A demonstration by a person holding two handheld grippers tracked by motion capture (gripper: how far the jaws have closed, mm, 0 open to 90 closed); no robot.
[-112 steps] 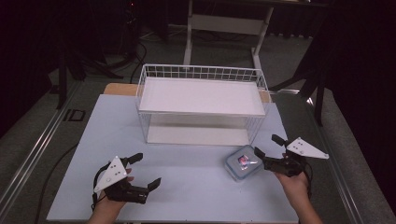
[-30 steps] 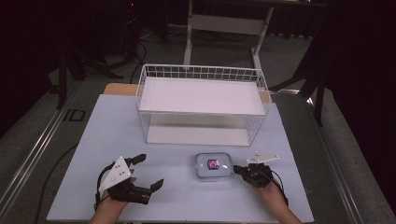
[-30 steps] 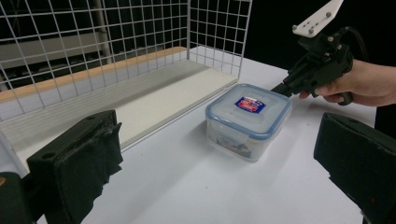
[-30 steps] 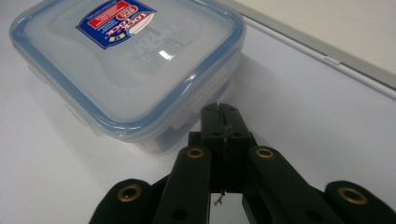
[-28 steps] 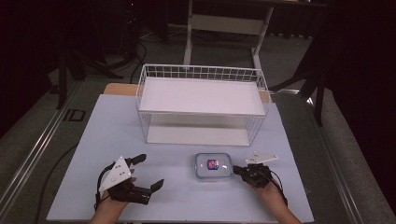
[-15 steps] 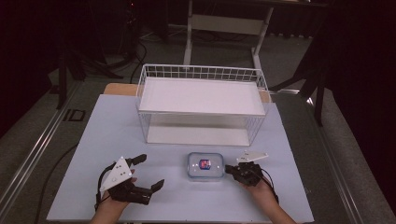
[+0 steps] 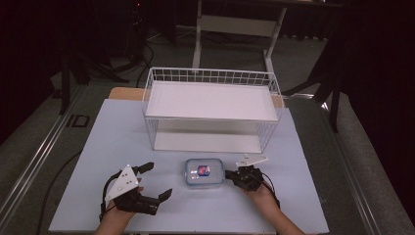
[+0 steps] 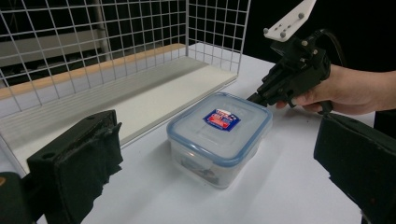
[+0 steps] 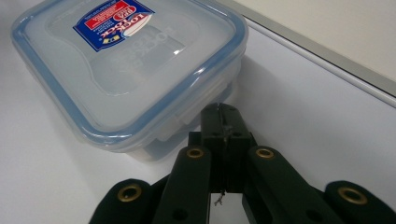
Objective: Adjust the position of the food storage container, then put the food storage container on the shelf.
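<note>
A clear plastic container with a blue-rimmed lid and a red and blue label lies flat on the table, in front of the white wire basket. My right gripper is shut, and its closed tips touch the container's right side, low on the wall under the lid. From the left gripper view, the right gripper is at the far edge of the container. My left gripper stands open at the front left, a short way from the container, which lies ahead of its wide-apart pads.
The pale table top ends close behind my hands at the front edge. The wire basket's mesh wall rises just behind the container. A wooden strip and dark floor with stand legs lie beyond the table.
My right gripper has moved left along the table front, and the container has slid left ahead of it and squared up. The left gripper has kept its place.
</note>
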